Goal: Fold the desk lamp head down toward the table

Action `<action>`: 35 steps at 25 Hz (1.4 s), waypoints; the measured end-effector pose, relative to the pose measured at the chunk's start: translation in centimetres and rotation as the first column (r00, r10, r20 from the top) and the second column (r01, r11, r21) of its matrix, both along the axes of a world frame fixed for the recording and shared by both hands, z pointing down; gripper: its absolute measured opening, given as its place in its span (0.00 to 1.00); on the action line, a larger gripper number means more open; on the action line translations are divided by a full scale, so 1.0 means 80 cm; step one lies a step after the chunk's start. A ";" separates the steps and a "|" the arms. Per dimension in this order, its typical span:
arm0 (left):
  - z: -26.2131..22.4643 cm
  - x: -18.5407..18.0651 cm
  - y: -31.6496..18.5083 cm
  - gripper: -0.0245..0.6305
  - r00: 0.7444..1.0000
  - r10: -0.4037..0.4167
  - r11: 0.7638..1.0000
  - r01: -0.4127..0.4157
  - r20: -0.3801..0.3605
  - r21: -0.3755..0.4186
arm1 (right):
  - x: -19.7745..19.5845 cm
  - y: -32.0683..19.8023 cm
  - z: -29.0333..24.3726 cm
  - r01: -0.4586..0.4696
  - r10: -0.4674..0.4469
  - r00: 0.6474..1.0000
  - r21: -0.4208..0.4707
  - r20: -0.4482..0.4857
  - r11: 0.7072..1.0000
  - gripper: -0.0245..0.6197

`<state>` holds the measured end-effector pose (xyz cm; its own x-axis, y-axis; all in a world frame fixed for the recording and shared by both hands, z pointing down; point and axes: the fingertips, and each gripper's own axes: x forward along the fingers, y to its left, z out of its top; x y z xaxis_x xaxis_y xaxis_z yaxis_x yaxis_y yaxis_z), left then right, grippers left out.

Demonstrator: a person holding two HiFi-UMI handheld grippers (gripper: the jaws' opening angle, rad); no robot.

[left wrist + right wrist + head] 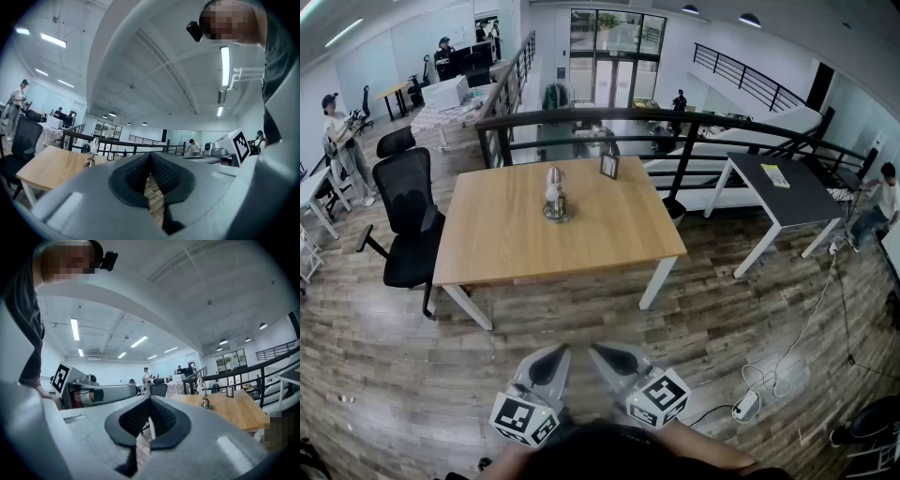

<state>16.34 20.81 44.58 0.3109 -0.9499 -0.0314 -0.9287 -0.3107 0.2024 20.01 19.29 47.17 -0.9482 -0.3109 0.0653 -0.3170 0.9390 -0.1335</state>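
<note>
Out on the wooden bench (609, 234), near its middle, stands the desk lamp (554, 194), well apart from us. Our left tongs (551, 359) and right tongs (611, 356) are both closed and empty. Pushing the head unbraced could tip the lamp or skid its base.

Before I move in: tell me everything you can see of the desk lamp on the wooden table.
The desk lamp is small, with a round dark base, a thin stem and a pale head that points up, not yet folded down. It stands upright on the wooden table, near its middle, apart from the small picture frame behind it. Only the table touches it.
</note>
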 end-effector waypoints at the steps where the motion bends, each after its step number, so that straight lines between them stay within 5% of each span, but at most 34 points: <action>1: 0.004 -0.004 -0.003 0.04 1.000 0.004 1.000 -0.004 0.001 0.002 | -0.004 -0.003 -0.001 -0.002 0.002 1.000 0.004 0.000 1.000 0.04; 13: 0.014 -0.078 -0.046 0.04 0.998 0.056 0.998 -0.056 -0.004 -0.004 | -0.088 -0.051 0.018 -0.051 0.050 0.998 -0.031 -0.030 0.998 0.04; 24: 0.018 -0.196 -0.094 0.04 0.989 0.148 0.988 -0.149 -0.008 -0.045 | -0.206 -0.106 0.010 -0.137 0.134 0.990 -0.084 -0.034 0.987 0.04; 35: 0.030 -0.254 -0.149 0.04 0.990 0.133 0.989 -0.135 -0.037 -0.057 | -0.253 -0.150 0.027 -0.144 0.139 0.989 -0.104 -0.059 0.984 0.04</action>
<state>-3.94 8.88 47.00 0.4357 -0.9000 0.0117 -0.8719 -0.4188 0.2537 -0.26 7.30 49.35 -0.8897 -0.4301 0.1529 -0.4546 0.8652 -0.2117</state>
